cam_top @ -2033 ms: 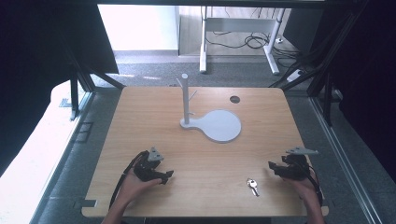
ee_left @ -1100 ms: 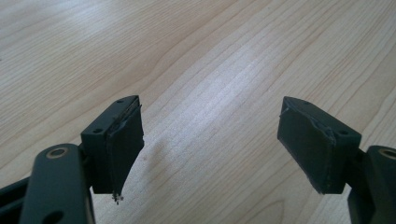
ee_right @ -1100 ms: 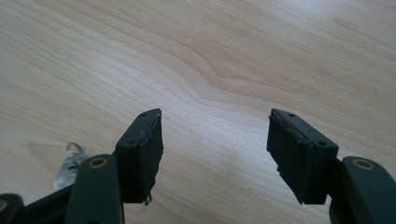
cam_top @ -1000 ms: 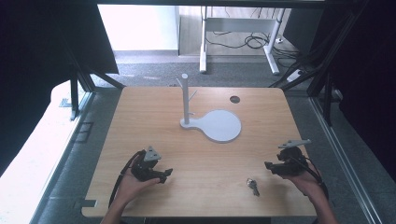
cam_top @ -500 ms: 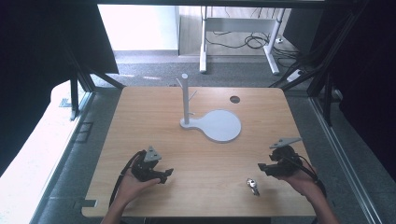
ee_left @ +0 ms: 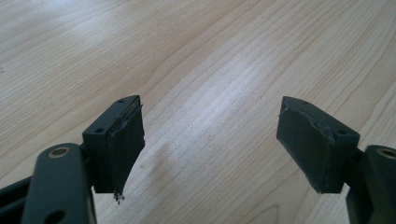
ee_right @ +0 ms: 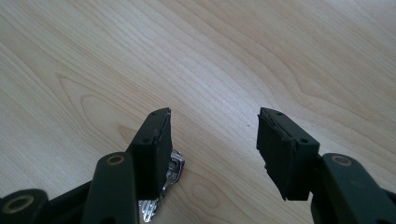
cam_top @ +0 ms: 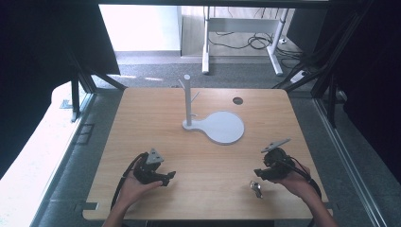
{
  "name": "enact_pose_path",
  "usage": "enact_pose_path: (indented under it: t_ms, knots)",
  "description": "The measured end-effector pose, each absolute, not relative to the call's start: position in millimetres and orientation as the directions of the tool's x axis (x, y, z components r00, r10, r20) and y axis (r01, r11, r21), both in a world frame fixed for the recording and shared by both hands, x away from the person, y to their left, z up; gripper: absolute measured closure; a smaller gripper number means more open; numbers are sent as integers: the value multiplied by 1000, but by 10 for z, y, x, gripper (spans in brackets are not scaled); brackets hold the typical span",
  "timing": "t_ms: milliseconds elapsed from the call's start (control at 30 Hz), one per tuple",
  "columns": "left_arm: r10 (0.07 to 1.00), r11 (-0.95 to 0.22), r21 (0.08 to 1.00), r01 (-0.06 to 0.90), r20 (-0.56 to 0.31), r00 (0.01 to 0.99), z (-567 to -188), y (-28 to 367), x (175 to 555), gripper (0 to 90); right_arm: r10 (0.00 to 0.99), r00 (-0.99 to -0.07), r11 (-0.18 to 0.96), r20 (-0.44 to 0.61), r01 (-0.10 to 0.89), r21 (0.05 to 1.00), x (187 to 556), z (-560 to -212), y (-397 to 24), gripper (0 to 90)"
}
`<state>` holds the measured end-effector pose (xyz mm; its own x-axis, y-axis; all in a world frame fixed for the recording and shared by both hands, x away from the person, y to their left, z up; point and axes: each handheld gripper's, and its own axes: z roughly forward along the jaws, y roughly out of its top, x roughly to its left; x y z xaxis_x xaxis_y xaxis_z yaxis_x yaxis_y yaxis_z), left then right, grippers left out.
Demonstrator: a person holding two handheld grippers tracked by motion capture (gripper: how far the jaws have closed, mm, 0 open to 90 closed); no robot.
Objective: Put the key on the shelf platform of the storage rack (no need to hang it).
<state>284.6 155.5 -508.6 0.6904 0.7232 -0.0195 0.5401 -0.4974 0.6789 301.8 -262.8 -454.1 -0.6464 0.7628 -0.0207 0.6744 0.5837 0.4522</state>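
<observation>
No readable writing is seen. Light wood-grain worktop (cam_top: 203, 142), grey floor around, cables behind. White stand (cam_top: 215, 124) is set mid-worktop. Left gripper (ee_left: 210, 140) is held open over bare wood. Right gripper (ee_right: 212, 144) is held open, key (ee_right: 170, 175) partly hidden behind one jaw, near the front edge.

In the right gripper view, the key (ee_right: 170, 179) lies mostly behind the left jaw of the right hand-held gripper (ee_right: 212, 149) and runs off the bottom edge. In the high view it is too small to show any detail, and both forearms are cut off at the bottom edge.
</observation>
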Motion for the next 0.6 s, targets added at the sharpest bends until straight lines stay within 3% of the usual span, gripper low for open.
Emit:
enact_pose_path:
  t_ms: [600]
  knots:
    - [721,-502,668,550,-27,692,-5117,1539,2853,235,711,-703,661,12,673,332,3009,-4774,-2446,538]
